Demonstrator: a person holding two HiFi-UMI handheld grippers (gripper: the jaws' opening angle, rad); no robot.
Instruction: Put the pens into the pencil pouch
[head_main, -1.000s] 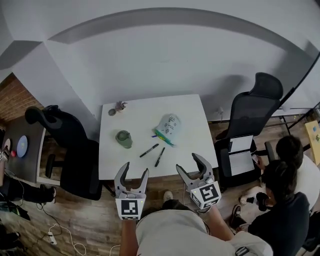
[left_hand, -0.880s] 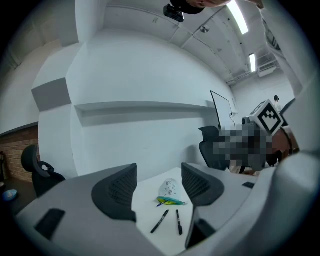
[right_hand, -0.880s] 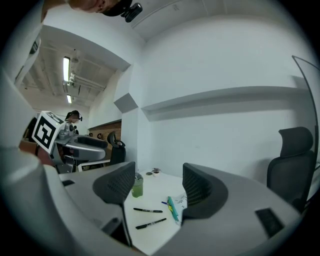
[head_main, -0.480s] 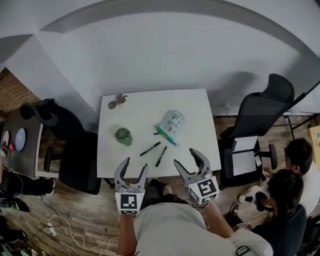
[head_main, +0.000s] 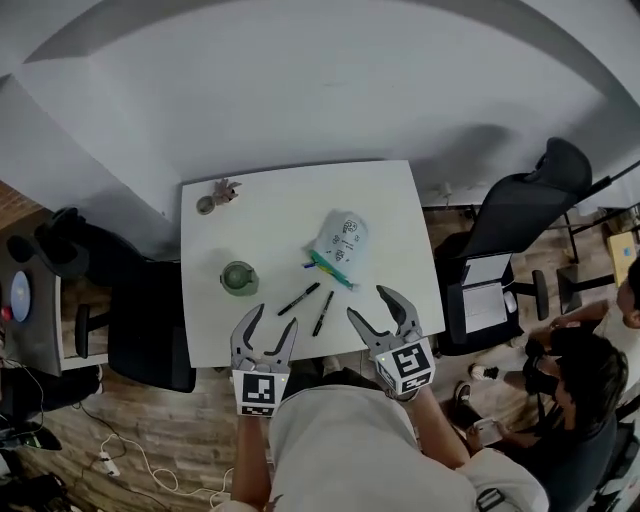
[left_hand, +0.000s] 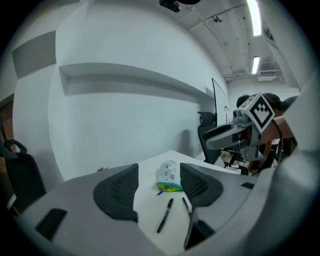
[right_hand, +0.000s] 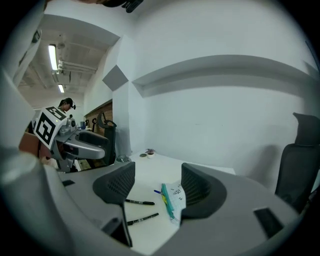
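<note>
Lowered to the near edge of the white table, my left hand-held gripper and right hand-held gripper hang open and empty, the left's jaws just narrowing slightly. Pencil pouch lies mid-table, two black pens loose beside it; pickup comes next, I judge.

A white table stands against a pale wall on a wooden floor. Near its left edge sits a green cup. At the far left corner are a small plant and, just beside it, a round dish. A black chair stands to the left of the table. Another chair on the right has white papers on its seat. Two people sit at the lower right. A dark side table at the left edge carries a blue disc. White cable trails over the floor.
</note>
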